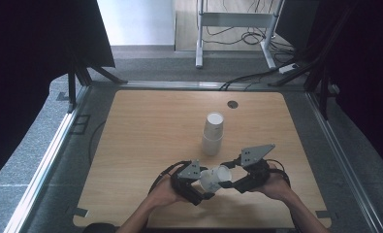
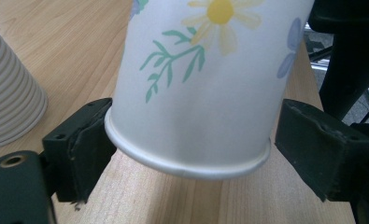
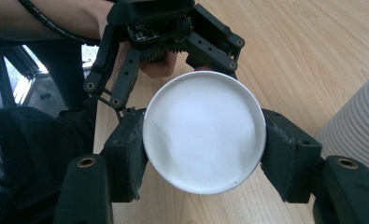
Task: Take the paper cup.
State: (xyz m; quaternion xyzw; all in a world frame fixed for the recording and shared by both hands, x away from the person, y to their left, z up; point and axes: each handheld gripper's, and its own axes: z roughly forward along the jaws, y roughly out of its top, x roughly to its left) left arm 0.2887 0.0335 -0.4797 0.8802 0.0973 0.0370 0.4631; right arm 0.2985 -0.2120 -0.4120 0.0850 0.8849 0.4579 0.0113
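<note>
- Right gripper [image 3: 204, 140] clamps the cup [image 3: 204, 131] by its base.
- Left gripper [image 2: 191, 140] straddles the cup's rim, right pad off it, not gripping.
- Cup stack [image 1: 213, 133] stands beyond both on the counter [image 1: 145, 126].

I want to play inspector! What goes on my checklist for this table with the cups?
Surface: pale wooden table, with a small dark round spot near the far edge.
Job's things: flowered paper cup held on its side above the table; stack of white cups stands upside down mid-table.
Clutter: nothing seen.
Grippers: right gripper is shut on one end of the flowered paper cup. Left gripper is open around the other end; one pad touches, the other stands apart.
Cables: a black cable loops from the left gripper; more floor cables lie beyond the table.
Surroundings: black curtains on both sides, grey carpet, a metal frame behind.
</note>
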